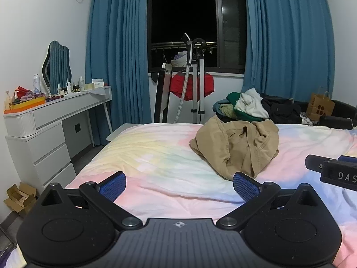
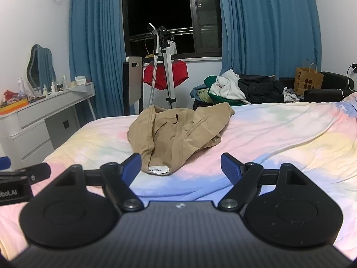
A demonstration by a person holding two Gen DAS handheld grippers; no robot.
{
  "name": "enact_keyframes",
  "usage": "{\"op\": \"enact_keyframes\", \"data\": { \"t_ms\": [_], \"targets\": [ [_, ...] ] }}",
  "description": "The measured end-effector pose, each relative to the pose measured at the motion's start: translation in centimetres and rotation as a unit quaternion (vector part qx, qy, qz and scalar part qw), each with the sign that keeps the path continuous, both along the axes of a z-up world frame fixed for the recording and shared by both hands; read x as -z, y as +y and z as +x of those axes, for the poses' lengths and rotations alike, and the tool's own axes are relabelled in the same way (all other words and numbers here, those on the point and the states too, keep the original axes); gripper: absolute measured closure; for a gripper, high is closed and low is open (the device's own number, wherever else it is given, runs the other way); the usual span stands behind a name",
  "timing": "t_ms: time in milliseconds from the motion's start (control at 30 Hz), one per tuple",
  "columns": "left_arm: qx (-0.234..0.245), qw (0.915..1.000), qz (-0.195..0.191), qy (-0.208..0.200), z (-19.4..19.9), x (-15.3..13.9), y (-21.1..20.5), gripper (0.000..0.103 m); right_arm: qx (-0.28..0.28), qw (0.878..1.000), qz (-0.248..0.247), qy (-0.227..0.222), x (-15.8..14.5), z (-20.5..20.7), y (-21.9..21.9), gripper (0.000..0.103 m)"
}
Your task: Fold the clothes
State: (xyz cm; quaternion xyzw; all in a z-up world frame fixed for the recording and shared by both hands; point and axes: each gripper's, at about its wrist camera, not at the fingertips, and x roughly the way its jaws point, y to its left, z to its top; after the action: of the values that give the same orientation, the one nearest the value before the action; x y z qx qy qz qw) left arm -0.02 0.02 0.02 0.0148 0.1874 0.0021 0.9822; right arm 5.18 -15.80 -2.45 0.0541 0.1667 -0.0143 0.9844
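One crumpled tan garment (image 1: 236,147) of soft woven cloth is seen heaped on the bed (image 1: 156,156), whose sheet is wrinkled and pastel tie-dyed. The left claw (image 1: 179,184) is held wide and empty just short of the garment; its two blue pads are ribbed. The right claw (image 2: 180,167) is likewise spread wide, nothing gripped, close before the garment's hem. A white label (image 2: 158,169) at that hem is shown only in the right wrist view. A mixed pile of clothes (image 1: 252,106) is seen beyond the bed.
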Motion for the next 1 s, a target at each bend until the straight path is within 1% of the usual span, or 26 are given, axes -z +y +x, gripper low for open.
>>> {"op": "enact_keyframes", "data": {
  "t_ms": [133, 267, 400, 467, 633, 833, 1000],
  "targets": [
    [0.0, 0.9999, 0.011, 0.01, 0.0, -0.1, 0.0, 0.0, 0.003, 1.0, -0.003, -0.002, -0.2, 0.0, -0.1, 0.023],
    [-0.004, 0.9998, 0.015, 0.009, 0.3, 0.0, -0.5, 0.0, 0.005, 1.0, -0.006, -0.002, 0.1, 0.1, 0.3, 0.023],
    [-0.006, 0.9999, 0.011, 0.009, 0.5, 0.0, -0.6, 0.0, 0.005, 1.0, -0.009, -0.004, 0.3, -0.3, 1.0, 0.023],
    [-0.007, 0.9999, 0.01, 0.008, 0.3, 0.1, -0.4, 0.0, 0.003, 1.0, -0.007, -0.003, 0.2, 0.0, 0.4, 0.023],
    [-0.008, 0.9999, 0.007, 0.007, 0.7, 0.4, -0.4, 0.0, 0.002, 1.0, -0.008, -0.003, 0.0, -0.1, 0.3, 0.023],
    [-0.007, 1.0, 0.004, 0.005, 0.3, 0.3, -0.1, 0.0, 0.002, 1.0, -0.01, -0.004, 0.0, 0.0, 0.4, 0.023],
    [-0.005, 1.0, -0.006, 0.001, 0.4, 0.2, 0.0, 0.0, 0.002, 1.0, -0.01, -0.005, -0.1, -0.2, 0.4, 0.023]
  ]
}}
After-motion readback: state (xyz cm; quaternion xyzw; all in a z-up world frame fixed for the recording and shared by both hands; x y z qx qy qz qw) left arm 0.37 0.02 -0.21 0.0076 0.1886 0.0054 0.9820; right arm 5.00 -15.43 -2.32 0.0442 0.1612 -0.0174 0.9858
